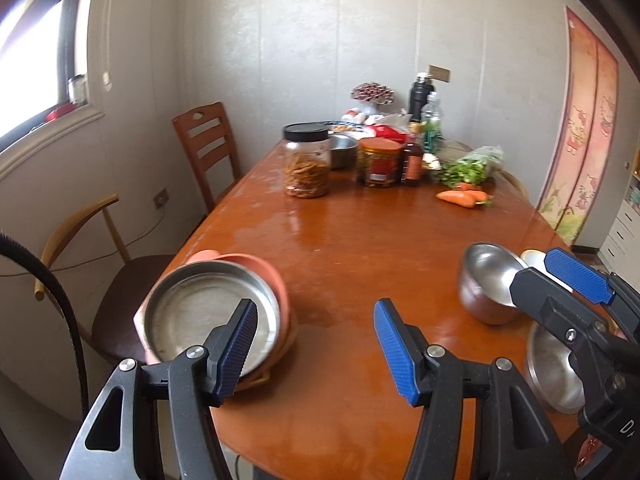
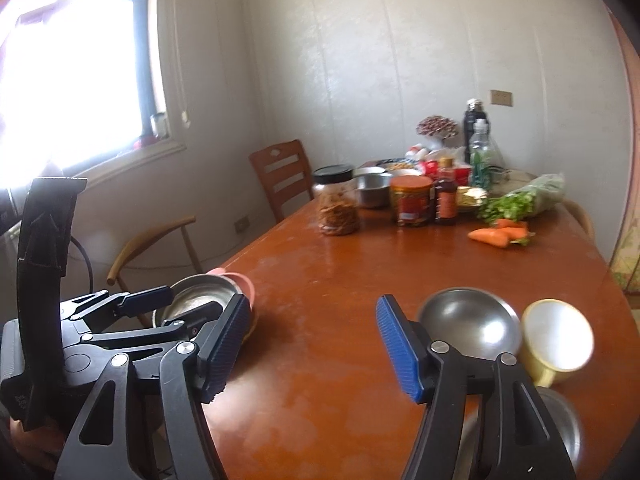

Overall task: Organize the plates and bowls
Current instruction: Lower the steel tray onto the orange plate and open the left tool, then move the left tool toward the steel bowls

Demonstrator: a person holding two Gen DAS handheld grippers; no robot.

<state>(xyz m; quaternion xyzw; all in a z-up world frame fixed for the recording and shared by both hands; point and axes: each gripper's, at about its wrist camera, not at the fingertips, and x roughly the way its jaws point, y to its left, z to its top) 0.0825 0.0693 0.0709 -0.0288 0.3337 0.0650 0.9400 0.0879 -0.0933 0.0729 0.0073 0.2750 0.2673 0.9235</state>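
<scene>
A steel plate (image 1: pixel 208 312) lies on top of pink plates (image 1: pixel 260 268) at the table's near left edge; the stack also shows in the right wrist view (image 2: pixel 200 296). A steel bowl (image 1: pixel 486 280) stands at the near right, also in the right wrist view (image 2: pixel 472 324). A yellow-rimmed white bowl (image 2: pixel 556 340) sits beside it. Another steel bowl (image 1: pixel 554 372) lies at the near right edge. My left gripper (image 1: pixel 316 348) is open and empty above the table between stack and bowls. My right gripper (image 2: pixel 312 344) is open and empty, close to the steel bowl.
The brown wooden table (image 1: pixel 340 240) carries jars (image 1: pixel 306 160), bottles (image 1: pixel 420 96), a steel pot (image 1: pixel 342 150), greens (image 1: pixel 472 166) and carrots (image 1: pixel 460 197) at its far end. Two chairs (image 1: pixel 208 148) stand along the left side under a window.
</scene>
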